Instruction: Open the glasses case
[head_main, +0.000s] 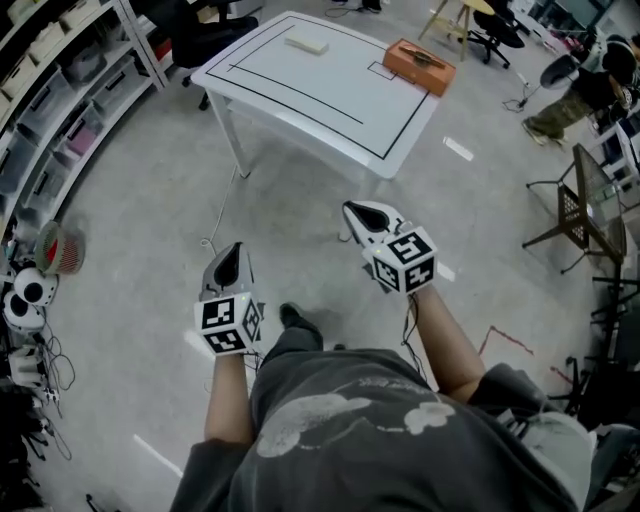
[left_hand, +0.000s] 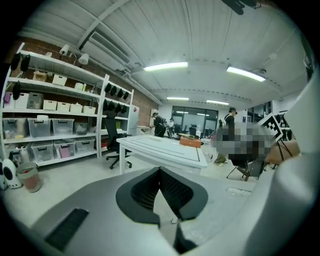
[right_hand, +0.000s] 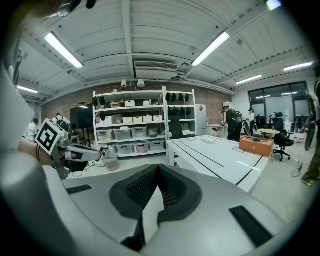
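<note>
A white table (head_main: 330, 110) marked with a black outline stands some way ahead of me. On its far side lies a pale oblong case (head_main: 305, 44), and an orange box (head_main: 418, 66) with a dark item on top sits at its right corner. Both grippers hang over the floor, well short of the table. My left gripper (head_main: 233, 250) is shut and empty, its pads meeting in the left gripper view (left_hand: 160, 170). My right gripper (head_main: 352, 210) is likewise shut on nothing (right_hand: 158, 167). In the right gripper view the table (right_hand: 220, 157), the orange box (right_hand: 256, 145) and the left gripper (right_hand: 82, 154) show.
Shelving (head_main: 60, 90) with bins runs along the left, with a small fan (head_main: 60, 248) and cables on the floor below it. A black office chair (head_main: 205, 35) stands behind the table, a wire chair (head_main: 580, 215) to the right. People stand far off (right_hand: 232, 122).
</note>
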